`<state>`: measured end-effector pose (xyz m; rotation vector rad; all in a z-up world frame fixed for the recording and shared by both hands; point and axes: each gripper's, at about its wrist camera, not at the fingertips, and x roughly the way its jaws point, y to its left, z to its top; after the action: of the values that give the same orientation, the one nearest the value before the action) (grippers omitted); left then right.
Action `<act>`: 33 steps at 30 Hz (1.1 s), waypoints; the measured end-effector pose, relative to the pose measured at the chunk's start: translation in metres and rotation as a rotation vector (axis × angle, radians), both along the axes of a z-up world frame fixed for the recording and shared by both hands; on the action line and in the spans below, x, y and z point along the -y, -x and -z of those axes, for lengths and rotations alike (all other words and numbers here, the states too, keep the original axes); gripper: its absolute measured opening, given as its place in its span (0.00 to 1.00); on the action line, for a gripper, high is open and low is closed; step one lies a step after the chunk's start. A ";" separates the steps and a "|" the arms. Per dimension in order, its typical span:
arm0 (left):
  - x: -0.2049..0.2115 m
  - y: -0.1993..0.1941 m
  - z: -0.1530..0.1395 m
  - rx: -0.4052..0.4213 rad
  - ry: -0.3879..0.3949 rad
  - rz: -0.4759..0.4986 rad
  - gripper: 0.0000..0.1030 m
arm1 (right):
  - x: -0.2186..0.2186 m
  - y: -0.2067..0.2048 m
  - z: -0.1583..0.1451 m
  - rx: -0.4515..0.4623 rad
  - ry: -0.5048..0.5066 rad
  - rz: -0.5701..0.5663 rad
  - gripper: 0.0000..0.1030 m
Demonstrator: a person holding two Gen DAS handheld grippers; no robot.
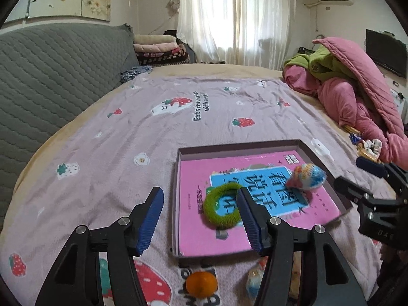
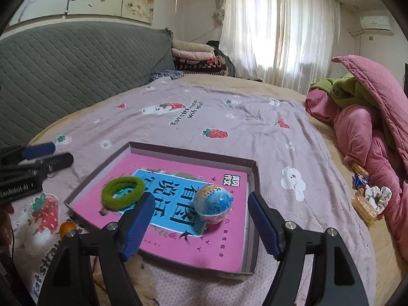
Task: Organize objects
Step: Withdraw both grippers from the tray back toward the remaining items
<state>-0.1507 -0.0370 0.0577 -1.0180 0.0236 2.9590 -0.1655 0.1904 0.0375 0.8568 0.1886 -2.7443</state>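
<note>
Risk, as a judgement: the round blue-and-orange wrapped toy egg sits loose on the glossy pink book inside the shallow cardboard box lid, lower centre of the right wrist view, so a bump from the right gripper, fingers spread wide and empty around it, could roll it out. The lid also holds the fuzzy green hair ring, lower centre of the left view. The left gripper hangs there splayed, holding nothing, while a small orange fruit lies outside the lid at the frame's bottom.
</note>
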 end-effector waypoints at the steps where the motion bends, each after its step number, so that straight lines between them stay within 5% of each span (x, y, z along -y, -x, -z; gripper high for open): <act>1: -0.001 -0.004 0.001 0.003 0.002 0.006 0.60 | 0.001 -0.004 -0.002 -0.006 0.002 -0.003 0.73; 33: -0.005 -0.075 0.025 0.061 0.011 0.001 0.70 | 0.008 -0.082 0.006 0.003 0.012 -0.033 0.82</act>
<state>-0.0757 -0.0323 0.0326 -1.1081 0.0393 2.9283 -0.0834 0.1820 0.0314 0.8473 0.1832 -2.7107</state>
